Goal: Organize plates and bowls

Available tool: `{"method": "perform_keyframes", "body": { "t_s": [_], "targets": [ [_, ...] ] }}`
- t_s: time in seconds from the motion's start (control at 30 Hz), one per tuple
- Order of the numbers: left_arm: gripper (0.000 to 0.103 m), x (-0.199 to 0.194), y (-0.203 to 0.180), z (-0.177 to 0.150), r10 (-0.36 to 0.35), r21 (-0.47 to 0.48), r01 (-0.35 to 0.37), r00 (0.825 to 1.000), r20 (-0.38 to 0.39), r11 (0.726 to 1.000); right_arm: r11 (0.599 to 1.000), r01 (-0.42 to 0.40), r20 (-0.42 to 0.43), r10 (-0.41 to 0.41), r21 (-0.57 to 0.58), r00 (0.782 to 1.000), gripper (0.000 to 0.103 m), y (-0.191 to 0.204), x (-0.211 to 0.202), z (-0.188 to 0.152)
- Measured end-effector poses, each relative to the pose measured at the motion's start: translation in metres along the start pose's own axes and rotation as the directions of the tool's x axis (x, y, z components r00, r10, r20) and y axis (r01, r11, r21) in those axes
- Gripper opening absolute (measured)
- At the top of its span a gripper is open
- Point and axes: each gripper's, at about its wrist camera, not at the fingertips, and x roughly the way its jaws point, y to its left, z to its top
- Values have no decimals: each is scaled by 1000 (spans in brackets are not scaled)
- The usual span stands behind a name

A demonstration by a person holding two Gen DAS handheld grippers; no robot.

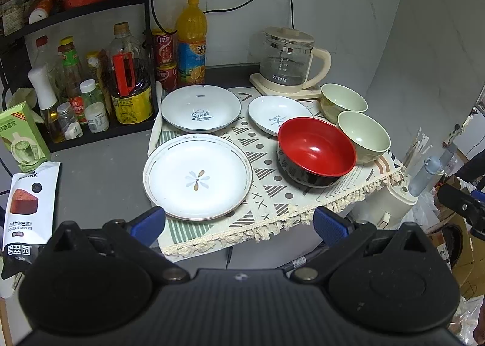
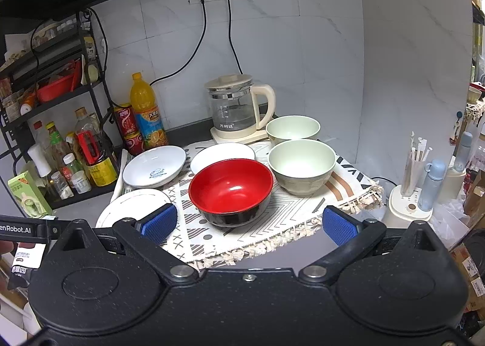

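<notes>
A: Left gripper [image 1: 239, 223] status?
B: Jaws spread wide, holding nothing. Hovering off the near edge of the patterned cloth [image 1: 274, 191]. Flower-print plate [image 1: 197, 177] just beyond the left blue pad, not touching.

A: Right gripper [image 2: 248, 224]?
B: Also wide open, empty. Red bowl [image 2: 231, 191] dead ahead between the pads, just past them, no contact.

A: Layout of the rest?
B: All on the cloth. "Sweet" plate [image 1: 201, 108] far left, behind the flower-print plate, rims touching or overlapping. Small white plate [image 1: 277, 114] right of it, near edge tucked behind the red bowl [image 1: 316, 152]. Two pale green bowls on the right: near one [image 1: 363, 136] just beside the red bowl, possibly touching; far one [image 1: 343, 100] just behind it.

A: Surroundings?
B: Glass kettle [image 1: 288, 61] on its cream base at far edge. Orange juice bottle [image 1: 191, 41] and red cans [image 1: 165, 58] far left. Bottle rack [image 1: 75, 12] on the left, mud pie packet [image 1: 28, 203] near left.
</notes>
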Motion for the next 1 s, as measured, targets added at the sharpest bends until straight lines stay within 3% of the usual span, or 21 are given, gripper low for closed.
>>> {"method": "perform_keyframes", "body": {
  "t_s": [1.0],
  "targets": [
    [103,-6,4,2,6,-13,-6,1000,12,1000,1000,2,-35,-3,-15,999,103,4,4,6]
  ]
}}
